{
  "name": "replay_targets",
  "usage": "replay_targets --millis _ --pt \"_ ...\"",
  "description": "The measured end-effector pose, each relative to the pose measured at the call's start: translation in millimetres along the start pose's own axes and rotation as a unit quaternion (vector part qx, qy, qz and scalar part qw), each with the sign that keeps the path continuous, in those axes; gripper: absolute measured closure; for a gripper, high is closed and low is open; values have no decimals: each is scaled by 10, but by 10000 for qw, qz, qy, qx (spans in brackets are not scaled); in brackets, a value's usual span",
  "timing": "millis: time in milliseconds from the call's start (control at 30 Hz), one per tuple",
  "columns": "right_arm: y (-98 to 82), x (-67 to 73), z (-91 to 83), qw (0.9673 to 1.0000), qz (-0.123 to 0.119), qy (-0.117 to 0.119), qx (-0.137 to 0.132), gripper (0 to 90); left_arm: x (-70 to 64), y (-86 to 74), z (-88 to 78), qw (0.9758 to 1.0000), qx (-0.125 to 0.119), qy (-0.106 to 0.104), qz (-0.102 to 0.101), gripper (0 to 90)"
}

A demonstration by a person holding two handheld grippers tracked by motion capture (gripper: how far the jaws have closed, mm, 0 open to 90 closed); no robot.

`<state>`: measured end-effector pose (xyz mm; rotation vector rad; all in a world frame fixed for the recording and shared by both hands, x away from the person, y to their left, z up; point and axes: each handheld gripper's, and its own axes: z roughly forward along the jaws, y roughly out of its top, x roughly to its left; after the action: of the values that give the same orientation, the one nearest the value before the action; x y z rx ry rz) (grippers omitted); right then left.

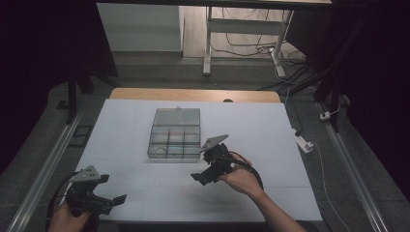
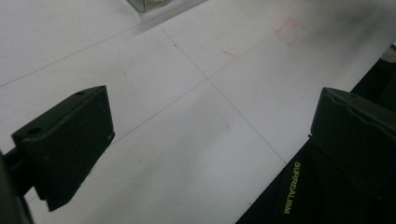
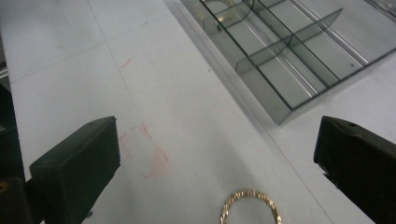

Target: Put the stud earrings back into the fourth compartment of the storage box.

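Observation:
A clear plastic compartment box (image 1: 174, 135) with its lid flipped open lies at the middle of the white table (image 1: 270, 125). In the right gripper view its dividers (image 3: 280, 60) run across the upper right, and something gold (image 3: 227, 16) lies in a far compartment. A gold chain ring (image 3: 251, 207) lies flat on the table, low between the jaws of my right gripper (image 3: 217, 158), untouched by them. That right gripper (image 1: 202, 166) is open, just in front of the box's right corner. My left gripper (image 1: 112, 188) (image 2: 210, 140) stands open over bare table at the front left.
Faint red square marks (image 3: 144, 154) (image 2: 289, 30) are drawn on the table sheet. Dark clothing with yellow lettering (image 2: 289, 186) lies past the near table edge. A desk frame (image 1: 241, 43) and floor cables stand beyond the far edge.

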<state>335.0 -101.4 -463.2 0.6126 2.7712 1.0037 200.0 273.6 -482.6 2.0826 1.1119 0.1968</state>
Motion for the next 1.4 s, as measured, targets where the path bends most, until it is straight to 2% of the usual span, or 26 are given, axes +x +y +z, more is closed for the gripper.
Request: replay_targets --millis 200,433,633,833,933,1000,1233,1333,1400 --pt "-131 29 -24 10000 45 19 42 0 0 1 0 10000 2 1 0 0" --pt "-262 64 58 9997 14 117 209 0 0 0 -1 10000 0 -2 3 0" --pt "-356 98 169 9984 -20 231 518 0 -1 -1 -3 10000 -7 -7 9 0" --pt "-450 127 300 9965 -84 189 815 0 -3 -2 -4 10000 -15 -13 13 0" --pt "-492 138 362 9951 -218 50 963 0 -4 -1 -4 10000 -11 -15 18 0" --pt "-514 165 378 9951 -303 -48 943 0 -5 -1 -3 10000 -8 -14 21 0" --pt "-507 176 380 9945 -308 -77 994 0 -4 -1 -1 10000 0 -13 22 0" --pt "-483 169 378 9935 -319 -71 1091 28 -4 1 1 10000 8 -16 24 0" --pt "-465 165 352 9928 -385 -56 1136 120 -5 1 1 10000 10 -15 24 0"
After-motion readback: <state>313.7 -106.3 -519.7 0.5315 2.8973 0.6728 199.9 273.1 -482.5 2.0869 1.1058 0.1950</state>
